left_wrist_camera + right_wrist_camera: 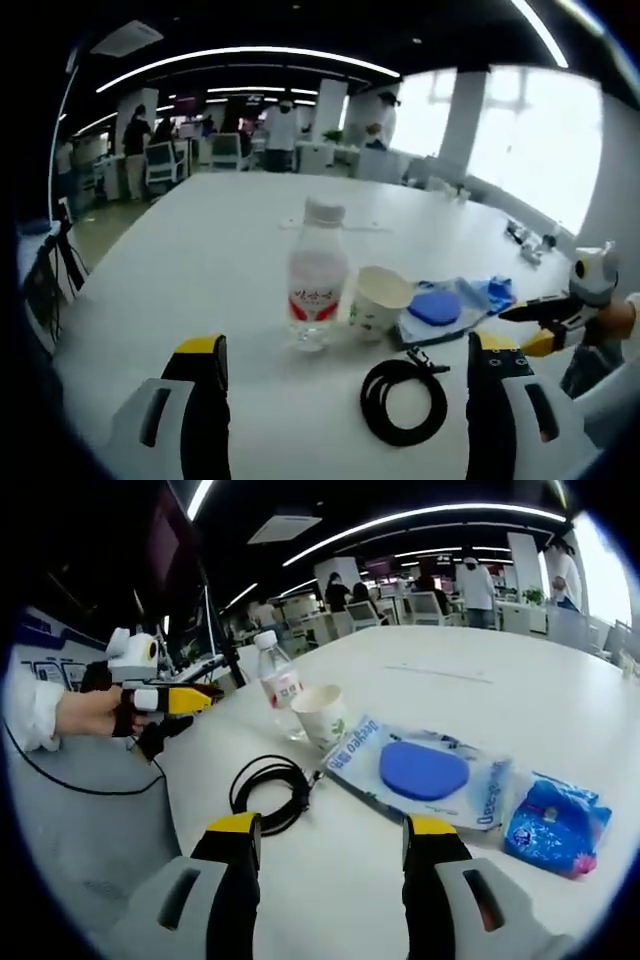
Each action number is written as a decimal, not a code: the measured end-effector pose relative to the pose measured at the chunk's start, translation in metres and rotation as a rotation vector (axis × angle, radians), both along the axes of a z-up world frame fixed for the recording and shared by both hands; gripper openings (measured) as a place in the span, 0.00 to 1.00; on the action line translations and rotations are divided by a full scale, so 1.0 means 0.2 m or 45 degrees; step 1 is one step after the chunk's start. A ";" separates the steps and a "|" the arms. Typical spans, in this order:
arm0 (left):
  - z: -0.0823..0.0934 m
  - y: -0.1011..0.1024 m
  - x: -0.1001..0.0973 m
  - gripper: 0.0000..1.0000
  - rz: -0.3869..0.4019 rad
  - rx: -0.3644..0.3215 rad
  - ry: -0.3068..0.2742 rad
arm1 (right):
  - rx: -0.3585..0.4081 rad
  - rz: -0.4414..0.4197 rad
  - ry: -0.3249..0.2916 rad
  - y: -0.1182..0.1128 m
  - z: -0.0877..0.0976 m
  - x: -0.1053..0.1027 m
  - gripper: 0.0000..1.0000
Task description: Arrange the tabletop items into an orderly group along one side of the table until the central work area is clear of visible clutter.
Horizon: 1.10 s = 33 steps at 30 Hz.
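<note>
A clear water bottle (317, 280) (278, 683) with a white cap and red label stands on the white table (220, 260) (520, 700). Beside it is a paper cup (378, 300) (320, 716). A coiled black cable (403, 398) (270, 790) lies near the table's edge. A blue disc in a clear printed bag (436, 308) (424, 770) lies beyond the cup, with a blue packet (497, 291) (556, 822) further along. My left gripper (345, 385) is open, short of the bottle and cable. My right gripper (330, 850) is open beside the cable, nothing between its fingers.
The right gripper (560, 318) enters the left gripper view from the right. In the right gripper view, the left gripper (165, 702) is held by a hand with a white sleeve. Small dark items (530, 240) lie far along the table. People and office chairs (160, 160) stand behind.
</note>
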<state>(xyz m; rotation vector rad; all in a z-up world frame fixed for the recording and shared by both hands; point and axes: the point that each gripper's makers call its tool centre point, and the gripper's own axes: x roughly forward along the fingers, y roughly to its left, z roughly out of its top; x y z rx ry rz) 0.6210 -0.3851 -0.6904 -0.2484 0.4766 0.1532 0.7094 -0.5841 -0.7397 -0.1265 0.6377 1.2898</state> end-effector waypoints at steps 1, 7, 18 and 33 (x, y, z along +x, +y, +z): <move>0.00 0.00 -0.01 0.97 -0.002 -0.001 0.009 | 0.000 0.005 0.002 0.00 0.00 -0.01 0.54; 0.06 0.00 -0.11 0.97 0.041 -0.027 0.011 | -0.021 0.000 0.064 0.02 -0.05 -0.04 0.54; 0.06 0.00 -0.18 0.96 0.062 -0.042 0.018 | -0.037 0.012 0.091 0.06 -0.08 -0.06 0.54; 0.04 0.02 -0.18 0.93 0.089 -0.075 -0.023 | -0.116 0.185 0.015 0.34 -0.17 -0.14 0.46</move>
